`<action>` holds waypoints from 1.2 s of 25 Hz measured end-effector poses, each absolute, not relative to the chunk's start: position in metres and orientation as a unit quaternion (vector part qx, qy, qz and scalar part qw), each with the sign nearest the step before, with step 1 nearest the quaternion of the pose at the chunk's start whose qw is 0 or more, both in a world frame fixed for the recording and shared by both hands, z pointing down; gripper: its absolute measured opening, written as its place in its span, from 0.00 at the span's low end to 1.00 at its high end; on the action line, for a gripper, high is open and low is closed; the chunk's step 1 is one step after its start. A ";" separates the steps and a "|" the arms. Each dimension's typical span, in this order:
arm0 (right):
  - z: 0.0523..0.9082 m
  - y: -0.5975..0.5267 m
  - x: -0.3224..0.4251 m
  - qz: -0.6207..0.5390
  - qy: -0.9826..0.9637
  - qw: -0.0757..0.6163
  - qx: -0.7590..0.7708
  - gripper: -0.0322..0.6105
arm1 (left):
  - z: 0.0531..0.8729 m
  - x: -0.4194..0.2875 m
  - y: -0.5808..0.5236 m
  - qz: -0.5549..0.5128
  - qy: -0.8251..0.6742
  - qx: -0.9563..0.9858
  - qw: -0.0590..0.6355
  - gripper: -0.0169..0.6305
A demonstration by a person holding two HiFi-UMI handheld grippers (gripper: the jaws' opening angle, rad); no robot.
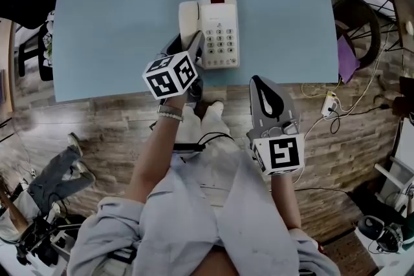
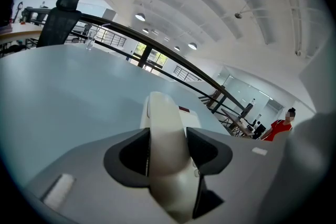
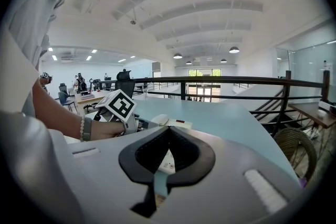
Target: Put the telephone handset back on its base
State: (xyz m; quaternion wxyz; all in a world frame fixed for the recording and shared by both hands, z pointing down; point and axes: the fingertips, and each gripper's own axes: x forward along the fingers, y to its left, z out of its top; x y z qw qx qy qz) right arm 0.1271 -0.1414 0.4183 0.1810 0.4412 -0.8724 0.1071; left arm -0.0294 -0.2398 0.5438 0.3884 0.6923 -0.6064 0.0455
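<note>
Well, on my left, the left gripper (image 1: pixel 186 48) has its jaws clamped on the near end of the cream handset (image 1: pixel 188 17), pads pressed against both its sides. That handset lies along the left side of the telephone base (image 1: pixel 221 42), over its cradle; whether it is fully seated I can't tell. The base sits on the blue table (image 1: pixel 110 22), near the front edge. Further right, my right gripper (image 1: pixel 262 88) hangs beyond the table over the wood floor (image 1: pixel 97 126), jaws together, nothing between them.
</note>
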 end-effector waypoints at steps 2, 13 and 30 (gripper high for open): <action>0.420 -0.141 0.127 0.108 -0.872 0.182 0.441 0.05 | 0.546 -0.027 -0.242 0.043 -0.609 0.689 0.391 0.36; 0.424 -0.141 0.125 0.112 -0.872 0.185 0.439 0.05 | 0.554 -0.027 -0.242 0.050 -0.613 0.696 0.371 0.36; 0.419 -0.135 0.119 0.110 -0.869 0.185 0.446 0.05 | 0.550 -0.019 -0.244 0.082 -0.574 0.736 0.349 0.37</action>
